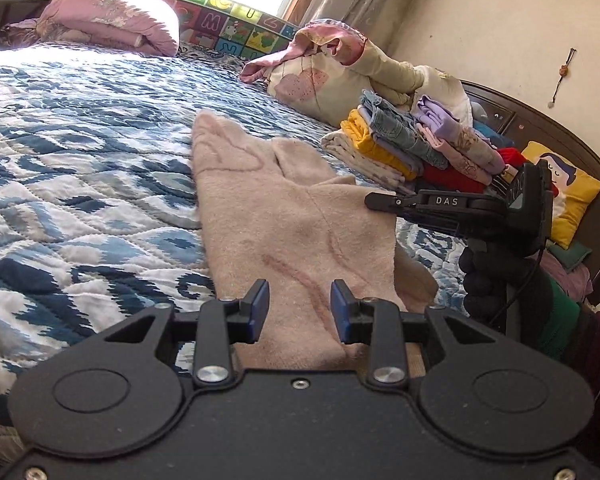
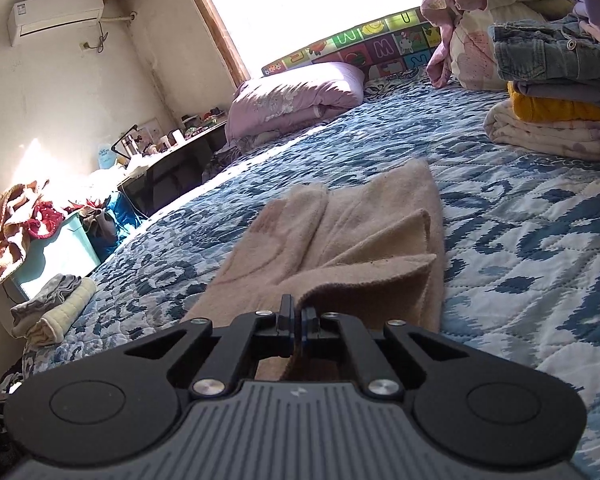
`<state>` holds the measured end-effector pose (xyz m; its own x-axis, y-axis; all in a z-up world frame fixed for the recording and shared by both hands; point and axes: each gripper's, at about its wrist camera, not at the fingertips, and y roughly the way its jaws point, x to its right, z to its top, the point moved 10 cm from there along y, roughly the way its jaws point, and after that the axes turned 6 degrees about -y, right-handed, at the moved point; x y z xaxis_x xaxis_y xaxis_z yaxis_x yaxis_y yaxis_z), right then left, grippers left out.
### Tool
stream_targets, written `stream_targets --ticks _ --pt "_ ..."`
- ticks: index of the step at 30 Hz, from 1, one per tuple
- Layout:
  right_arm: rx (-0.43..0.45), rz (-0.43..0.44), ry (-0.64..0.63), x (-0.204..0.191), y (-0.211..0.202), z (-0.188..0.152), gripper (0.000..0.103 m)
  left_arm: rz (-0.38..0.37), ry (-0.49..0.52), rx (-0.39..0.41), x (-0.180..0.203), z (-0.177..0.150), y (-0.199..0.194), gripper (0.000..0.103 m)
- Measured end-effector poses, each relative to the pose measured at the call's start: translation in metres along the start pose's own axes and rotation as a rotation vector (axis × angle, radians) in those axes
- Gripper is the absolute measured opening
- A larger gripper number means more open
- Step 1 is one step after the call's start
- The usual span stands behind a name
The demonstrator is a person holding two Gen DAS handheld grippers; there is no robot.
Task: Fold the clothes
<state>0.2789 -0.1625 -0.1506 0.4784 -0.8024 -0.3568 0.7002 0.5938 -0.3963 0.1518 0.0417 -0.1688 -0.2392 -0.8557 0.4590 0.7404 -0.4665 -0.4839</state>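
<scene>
A beige fleece garment (image 1: 284,216) lies stretched out on the blue patterned bedspread (image 1: 80,160); it also shows in the right wrist view (image 2: 340,232). My left gripper (image 1: 299,306) is open, its blue pads just above the garment's near end, holding nothing. My right gripper (image 2: 297,316) is shut on the garment's near edge and lifts a fold of it. In the left wrist view the right gripper (image 1: 380,201) reaches in from the right and pinches the garment's right edge.
A stack of folded clothes (image 1: 412,140) sits at the right of the bed, in front of a floral pillow (image 1: 340,76). A pink quilt (image 1: 112,16) lies at the far end. A small folded pile (image 2: 56,308) sits at the bed's left edge.
</scene>
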Motion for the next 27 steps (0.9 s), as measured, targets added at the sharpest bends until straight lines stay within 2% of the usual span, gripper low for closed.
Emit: stream_targets --ticks 2,4,7,9,13,17,23,27 --pt "-0.002 -0.002 0.002 0.001 0.000 0.000 0.005 0.024 0.055 -0.092 0.001 -0.016 0.013 0.031" --pt "-0.005 -0.006 0.006 0.003 0.000 -0.001 0.005 0.049 0.116 -0.138 0.002 -0.026 0.019 0.031" --pt "-0.012 -0.021 0.010 0.006 0.000 -0.003 0.005 0.016 0.109 -0.113 0.005 -0.020 0.013 0.031" --pt "-0.015 -0.029 0.014 0.008 0.000 -0.004 0.005 0.030 0.099 -0.088 0.002 -0.015 0.010 0.031" --pt "0.012 -0.014 0.034 0.008 -0.004 0.000 0.005 0.032 -0.009 -0.003 -0.009 0.005 0.000 0.031" --pt "0.032 -0.006 0.038 0.008 -0.009 0.006 0.004 -0.018 -0.090 0.036 -0.012 0.014 -0.005 0.031" --pt "0.068 -0.001 0.044 0.008 -0.014 0.014 0.004 -0.032 -0.091 0.023 -0.006 0.012 0.001 0.031" --pt "0.071 -0.021 0.058 0.013 -0.014 0.012 0.004 -0.015 -0.045 -0.012 -0.003 0.003 0.009 0.031"
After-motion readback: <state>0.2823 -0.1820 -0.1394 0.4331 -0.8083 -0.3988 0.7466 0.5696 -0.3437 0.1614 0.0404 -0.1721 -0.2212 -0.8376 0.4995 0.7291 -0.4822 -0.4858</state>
